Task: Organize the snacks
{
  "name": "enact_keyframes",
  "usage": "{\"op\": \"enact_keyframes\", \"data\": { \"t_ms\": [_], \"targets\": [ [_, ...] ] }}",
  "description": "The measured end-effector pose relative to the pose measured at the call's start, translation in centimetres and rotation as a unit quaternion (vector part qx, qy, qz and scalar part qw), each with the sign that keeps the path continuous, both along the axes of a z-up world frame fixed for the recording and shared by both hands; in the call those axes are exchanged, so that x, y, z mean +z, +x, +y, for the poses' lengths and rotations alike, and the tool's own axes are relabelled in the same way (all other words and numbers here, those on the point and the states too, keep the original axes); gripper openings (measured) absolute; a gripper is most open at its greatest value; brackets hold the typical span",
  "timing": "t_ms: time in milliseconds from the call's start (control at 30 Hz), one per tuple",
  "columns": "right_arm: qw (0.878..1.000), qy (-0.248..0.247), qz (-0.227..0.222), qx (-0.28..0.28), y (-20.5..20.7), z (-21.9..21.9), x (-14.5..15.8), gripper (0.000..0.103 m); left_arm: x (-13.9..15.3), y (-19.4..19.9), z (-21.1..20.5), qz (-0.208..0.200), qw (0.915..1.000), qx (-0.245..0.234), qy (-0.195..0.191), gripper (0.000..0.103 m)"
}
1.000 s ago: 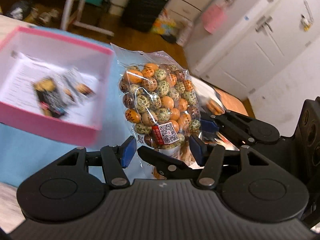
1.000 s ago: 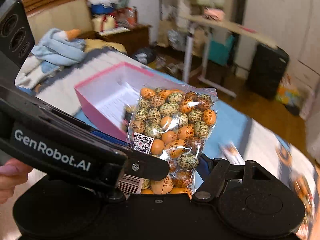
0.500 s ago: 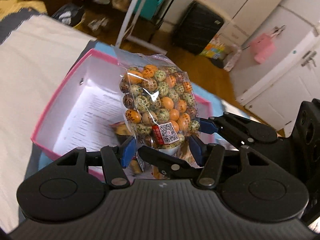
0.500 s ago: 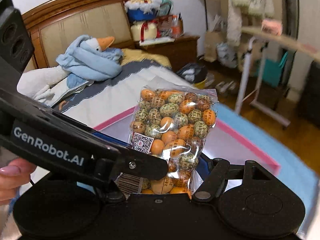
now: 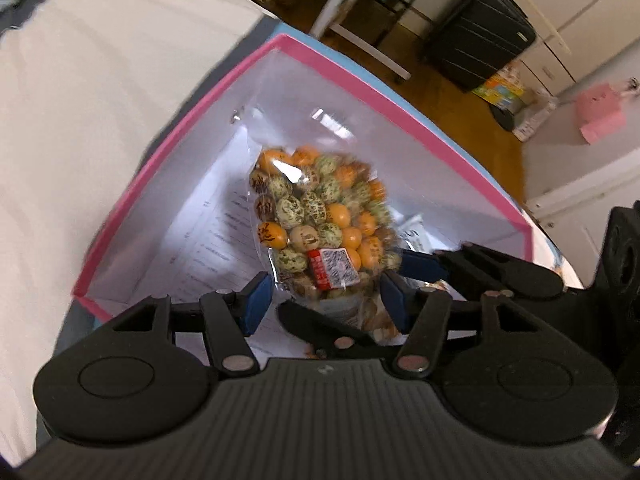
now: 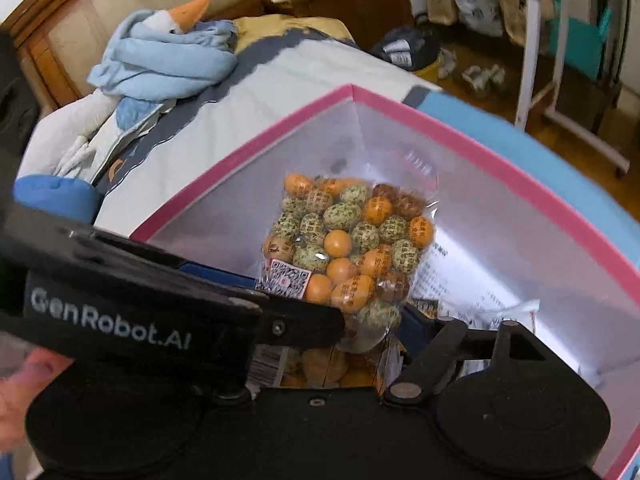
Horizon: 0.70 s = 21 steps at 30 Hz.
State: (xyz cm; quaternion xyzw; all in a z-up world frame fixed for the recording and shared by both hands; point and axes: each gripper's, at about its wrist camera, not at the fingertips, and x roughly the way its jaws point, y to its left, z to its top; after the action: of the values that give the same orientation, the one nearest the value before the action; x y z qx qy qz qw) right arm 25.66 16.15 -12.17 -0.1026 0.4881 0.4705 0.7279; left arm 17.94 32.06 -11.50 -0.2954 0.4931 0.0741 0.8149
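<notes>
Since the earlier frames, both grippers have carried the clear plastic bag of orange and green speckled egg-shaped candies from beside the pink-rimmed white cardboard box to a place over its interior. Bag: glossy crinkled film, oblong, long axis running away from both cameras, sealed top edge farthest, a QR-code label near the low end. Left gripper, blue pads on black arms: jaws have just been opening, the bag's lower end between them and a gap showing beside the left pad. Right gripper: jaws have just been opening, the bag between them; pad contact cannot be told, since the left gripper's black arm crosses in front. Box: straight pink walls, white inside, a printed paper sheet lining the floor, small wrapped snacks by the near wall. Box rests on a light blue cloth on a bed with a cream quilt. Beyond: a plush goose wrapped in a blue towel, a wood floor, a black suitcase.
</notes>
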Motion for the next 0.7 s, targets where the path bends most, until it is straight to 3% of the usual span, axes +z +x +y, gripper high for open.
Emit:
{"op": "enact_keyframes", "data": {
  "t_ms": [167, 367, 533, 700],
  "targets": [
    [1.000, 0.018, -0.019, -0.002, -0.9, -3.0, 2.4, 0.084, 2.8, -1.0, -1.5, -0.046, 0.9960, -0.006, 0.076, 0.062],
    [0.993, 0.018, -0.112, 0.012, -3.2, -10.0, 8.7, 0.084, 7.1, -2.9, -4.7, -0.080, 0.9911, -0.052, 0.092, 0.062],
    [0.985, 0.016, -0.171, 0.000, -4.2, -17.2, 13.0, 0.084, 10.3, -4.9, -9.2, -0.106, 0.9792, -0.115, 0.129, 0.062],
    [0.982, 0.030, -0.179, -0.047, -4.1, -24.2, 14.1, 0.084, 12.0, -5.8, -15.3, -0.128, 0.9639, -0.187, 0.140, 0.062]
  ]
}}
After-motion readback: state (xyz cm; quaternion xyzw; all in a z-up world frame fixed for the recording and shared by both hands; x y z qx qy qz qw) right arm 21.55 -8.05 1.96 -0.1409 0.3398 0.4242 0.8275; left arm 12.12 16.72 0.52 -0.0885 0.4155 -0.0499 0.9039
